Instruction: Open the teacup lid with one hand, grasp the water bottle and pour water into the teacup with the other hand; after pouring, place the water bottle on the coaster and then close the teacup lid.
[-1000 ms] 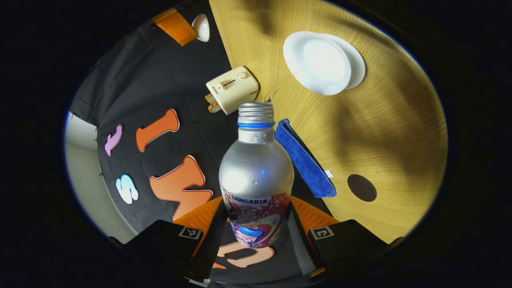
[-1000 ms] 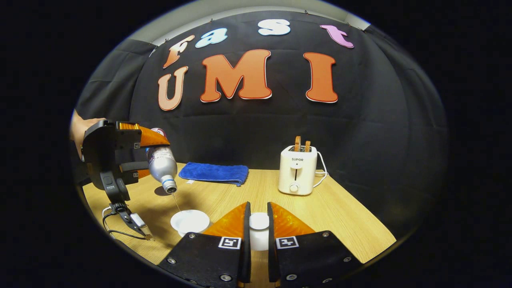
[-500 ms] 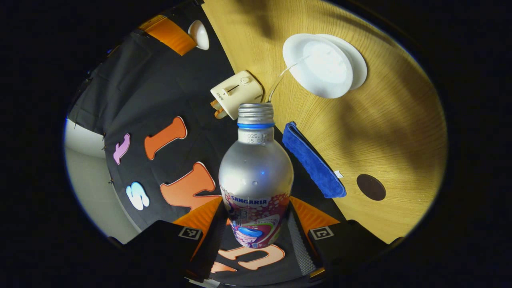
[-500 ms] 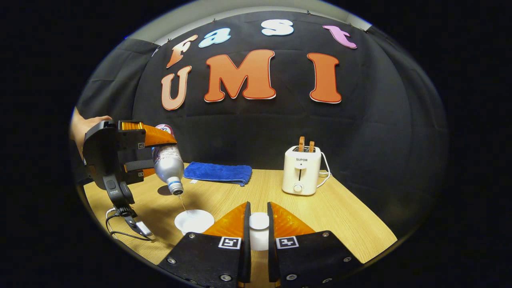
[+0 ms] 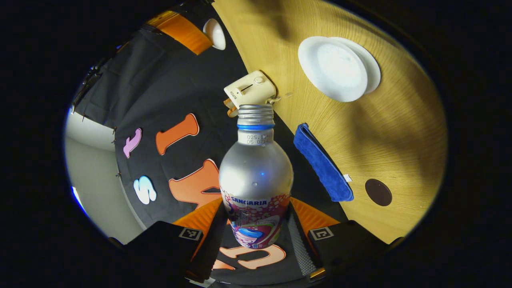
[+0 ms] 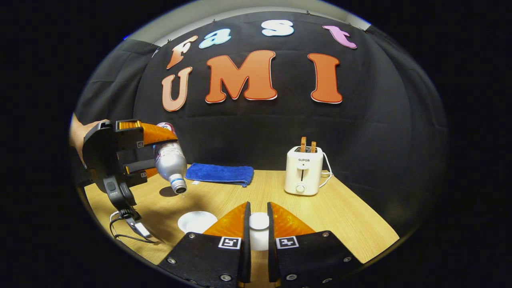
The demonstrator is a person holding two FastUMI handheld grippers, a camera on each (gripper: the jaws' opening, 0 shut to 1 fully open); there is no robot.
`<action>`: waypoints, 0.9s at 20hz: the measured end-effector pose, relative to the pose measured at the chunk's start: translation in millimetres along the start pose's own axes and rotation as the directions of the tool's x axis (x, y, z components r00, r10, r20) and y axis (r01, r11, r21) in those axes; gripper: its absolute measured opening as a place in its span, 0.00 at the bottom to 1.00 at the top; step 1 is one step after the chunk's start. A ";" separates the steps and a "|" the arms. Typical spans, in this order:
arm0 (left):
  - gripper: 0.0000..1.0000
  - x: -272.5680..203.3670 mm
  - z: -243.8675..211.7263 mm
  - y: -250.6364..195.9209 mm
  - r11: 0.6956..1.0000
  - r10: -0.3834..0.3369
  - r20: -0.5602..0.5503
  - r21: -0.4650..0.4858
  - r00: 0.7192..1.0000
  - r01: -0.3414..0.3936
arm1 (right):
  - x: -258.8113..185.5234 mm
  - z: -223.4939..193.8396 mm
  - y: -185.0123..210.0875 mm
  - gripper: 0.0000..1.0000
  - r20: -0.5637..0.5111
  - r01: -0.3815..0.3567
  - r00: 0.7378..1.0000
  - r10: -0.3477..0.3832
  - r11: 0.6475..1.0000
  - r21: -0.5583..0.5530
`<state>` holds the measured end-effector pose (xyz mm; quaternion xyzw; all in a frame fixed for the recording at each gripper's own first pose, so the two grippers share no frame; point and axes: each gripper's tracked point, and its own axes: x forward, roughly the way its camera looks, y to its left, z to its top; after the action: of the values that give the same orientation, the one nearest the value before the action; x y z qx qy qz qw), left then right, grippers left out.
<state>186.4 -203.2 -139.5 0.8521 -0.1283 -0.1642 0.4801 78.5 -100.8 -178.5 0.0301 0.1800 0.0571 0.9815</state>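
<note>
Your left gripper has its fingers clamped on the low, printed part of the water bottle. The bottle is metal, so it is stiff and smooth, and I think it can slip if you squeeze too softly. It is open at the top, and it is tipped mouth-down above the teacup. Hold it by the wide lower part, as you do now, not by the thin neck.

Your right gripper has its fingers closed on the white teacup lid, held up just beside the teacup. The lid and cup look like china: hard, but easy to chip, so I would set the lid down gently.

Next to the teacup, a bit farther back on the tabletop, sits the dark round coaster. Behind the teacup lies a soft blue cloth. Farthest from the teacup stands a toaster.

Count them: one bottle, one teacup, one lid, one coaster, one cloth, one toaster, two grippers.
</note>
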 end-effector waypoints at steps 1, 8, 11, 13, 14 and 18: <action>0.83 0.7 -1.3 1.5 1.000 0.011 -0.003 -0.013 1.000 -0.011 | 0.5 0.8 2.2 0.17 0.001 -0.003 1.000 0.003 1.000 0.000; 0.82 -3.0 -10.4 19.4 0.974 0.112 -0.017 -0.196 0.994 -0.113 | 2.5 5.4 15.6 0.17 0.007 -0.018 1.000 0.018 1.000 0.004; 0.82 -6.4 -20.1 32.1 0.933 0.167 -0.052 -0.315 0.985 -0.175 | 4.5 8.2 27.2 0.17 0.015 -0.044 0.999 0.044 0.999 0.016; 0.82 -12.1 -35.0 49.2 0.857 0.236 -0.118 -0.442 0.965 -0.264 | 6.1 8.0 36.5 0.17 0.011 -0.066 0.998 0.066 0.997 0.026; 0.80 -17.3 -41.7 52.7 0.803 0.242 -0.162 -0.521 0.957 -0.291 | 7.2 8.4 41.4 0.17 0.009 -0.077 0.997 0.077 0.997 0.027; 0.82 -35.5 -73.7 79.2 0.625 0.299 -0.279 -0.666 0.912 -0.408 | 12.2 11.7 57.6 0.17 0.008 -0.100 0.995 0.099 0.995 0.007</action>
<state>178.8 -172.7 -30.1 0.5666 -0.1856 -0.0421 0.8017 88.2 -42.6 -167.2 0.0428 0.1747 0.1052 0.9780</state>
